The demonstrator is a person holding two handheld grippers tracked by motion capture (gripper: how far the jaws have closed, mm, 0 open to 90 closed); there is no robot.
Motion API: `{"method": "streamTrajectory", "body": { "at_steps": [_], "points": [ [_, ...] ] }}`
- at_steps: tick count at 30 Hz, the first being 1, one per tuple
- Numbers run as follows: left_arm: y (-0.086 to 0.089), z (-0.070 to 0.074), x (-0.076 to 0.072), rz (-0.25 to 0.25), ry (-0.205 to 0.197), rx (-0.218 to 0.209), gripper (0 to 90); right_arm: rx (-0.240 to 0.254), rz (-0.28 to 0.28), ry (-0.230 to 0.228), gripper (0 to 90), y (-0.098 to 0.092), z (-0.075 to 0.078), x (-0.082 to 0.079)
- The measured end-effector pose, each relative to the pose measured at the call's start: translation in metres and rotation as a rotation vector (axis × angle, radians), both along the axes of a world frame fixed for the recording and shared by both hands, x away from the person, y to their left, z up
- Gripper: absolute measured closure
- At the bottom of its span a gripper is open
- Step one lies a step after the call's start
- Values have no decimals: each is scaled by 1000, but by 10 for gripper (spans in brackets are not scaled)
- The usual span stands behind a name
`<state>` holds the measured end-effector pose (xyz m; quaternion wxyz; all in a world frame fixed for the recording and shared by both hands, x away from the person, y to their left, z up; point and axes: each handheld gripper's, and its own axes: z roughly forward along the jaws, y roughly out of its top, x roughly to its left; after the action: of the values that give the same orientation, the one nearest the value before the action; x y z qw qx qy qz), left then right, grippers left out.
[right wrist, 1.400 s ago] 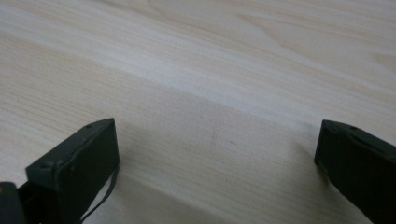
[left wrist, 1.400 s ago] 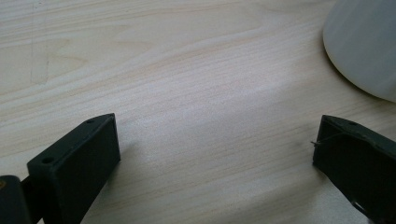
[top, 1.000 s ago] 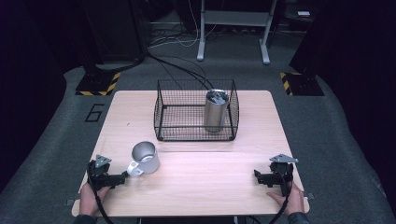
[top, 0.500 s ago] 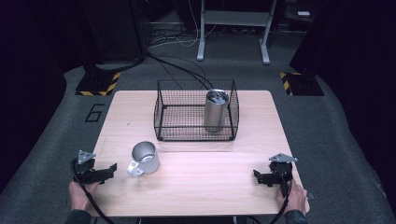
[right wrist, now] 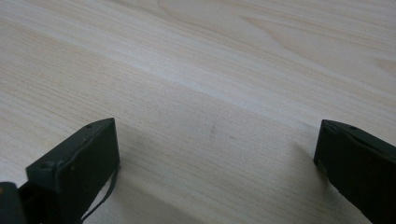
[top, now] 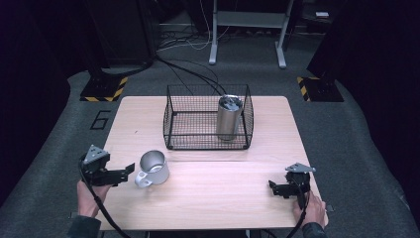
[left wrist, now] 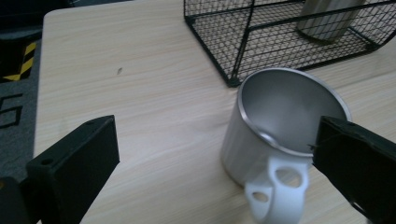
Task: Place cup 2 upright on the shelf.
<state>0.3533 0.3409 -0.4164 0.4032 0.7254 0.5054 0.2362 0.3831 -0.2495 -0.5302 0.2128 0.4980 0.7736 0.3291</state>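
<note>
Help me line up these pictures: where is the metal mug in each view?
High view: mug left of centre, before the left gripper.
Left gripper view: mug right of centre, its white handle toward the camera.
Right gripper view: bare table between the jaws.
Shared landmark: wire basket.

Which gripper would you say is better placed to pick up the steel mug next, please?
Probably the left. The left gripper sits open just beside the mug, its white handle facing it. The right gripper is open over bare table, far across.
</note>
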Motion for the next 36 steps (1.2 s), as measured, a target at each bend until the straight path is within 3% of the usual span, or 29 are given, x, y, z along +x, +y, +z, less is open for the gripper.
{"method": "streamTrajectory", "body": {
  "at_steps": [5, 11, 12, 14, 15, 18, 23, 32, 33, 36],
  "points": [
    [-25, 1, 5, -56, 12, 23, 0, 0, 4, -1, 0, 0, 0, 0],
    [-25, 1, 5, -56, 12, 23, 0, 0, 4, -1, 0, 0, 0, 0],
    [-55, 1, 21, -99, 68, 86, 0, 0, 4, -1, 0, 0, 0, 0],
    [-55, 1, 21, -99, 68, 86, 0, 0, 6, -1, 0, -1, 0, 0],
    [-60, -1, 26, -109, 94, 100, 0, 3, 4, 2, 0, 0, 0, 0],
    [-66, -8, 31, -115, 112, 112, 0, 3, 4, 2, 0, 0, 0, 0],
    [-69, -16, 35, -119, 126, 125, 0, 3, 4, 2, 0, 0, 0, 0],
    [-77, -25, 46, -97, 158, 180, 51, 4, 4, 2, 0, 0, 0, 0],
    [-77, -26, 45, -85, 167, 165, 53, 3, 4, 2, 0, 0, 0, 0],
    [-79, -25, 45, -72, 181, 181, 56, 3, 4, 2, 0, 0, 0, 0]
  ]
}}
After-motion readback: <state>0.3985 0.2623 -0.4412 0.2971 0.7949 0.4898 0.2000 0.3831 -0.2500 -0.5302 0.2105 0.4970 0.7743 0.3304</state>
